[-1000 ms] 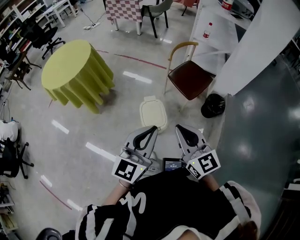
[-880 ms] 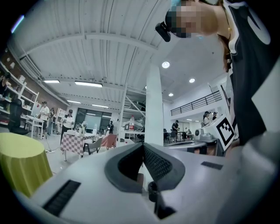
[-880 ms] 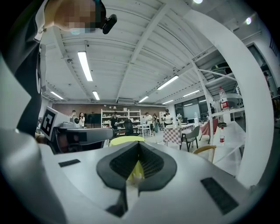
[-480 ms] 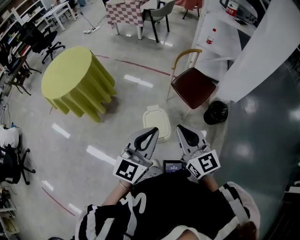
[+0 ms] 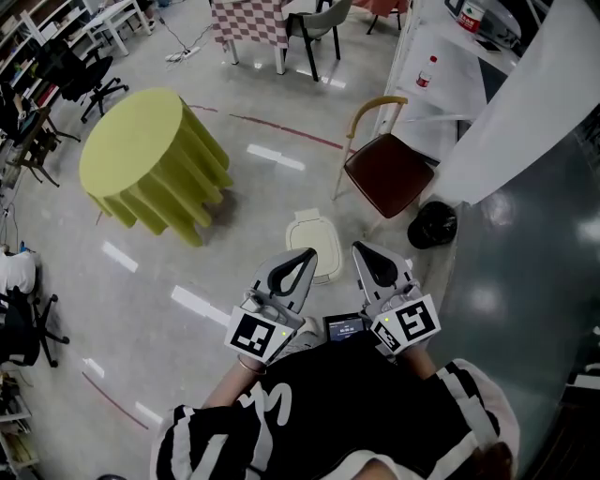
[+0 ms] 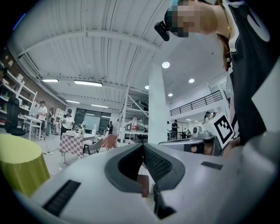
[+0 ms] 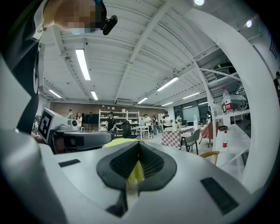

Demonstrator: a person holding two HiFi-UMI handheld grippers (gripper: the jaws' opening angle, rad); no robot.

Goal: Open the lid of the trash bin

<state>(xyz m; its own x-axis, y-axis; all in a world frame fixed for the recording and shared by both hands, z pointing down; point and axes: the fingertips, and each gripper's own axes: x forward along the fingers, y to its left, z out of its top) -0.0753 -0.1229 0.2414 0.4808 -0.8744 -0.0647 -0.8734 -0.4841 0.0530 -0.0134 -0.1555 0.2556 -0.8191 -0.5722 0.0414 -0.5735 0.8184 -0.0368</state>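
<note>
Both empty and closed: left gripper (image 5: 303,260), right gripper (image 5: 363,252); white trash bin (image 5: 314,244), unopened, only in head view.

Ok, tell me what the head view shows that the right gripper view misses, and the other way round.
Only the head view: the trash bin on the floor with its cream lid down, and a black bag near the chair.
Only the right gripper view: the ceiling lights, people standing by shelves, and the right gripper with its jaws together on nothing.
Both: the yellow round table, the checkered table, the chair with its curved wooden back, and the left gripper.
</note>
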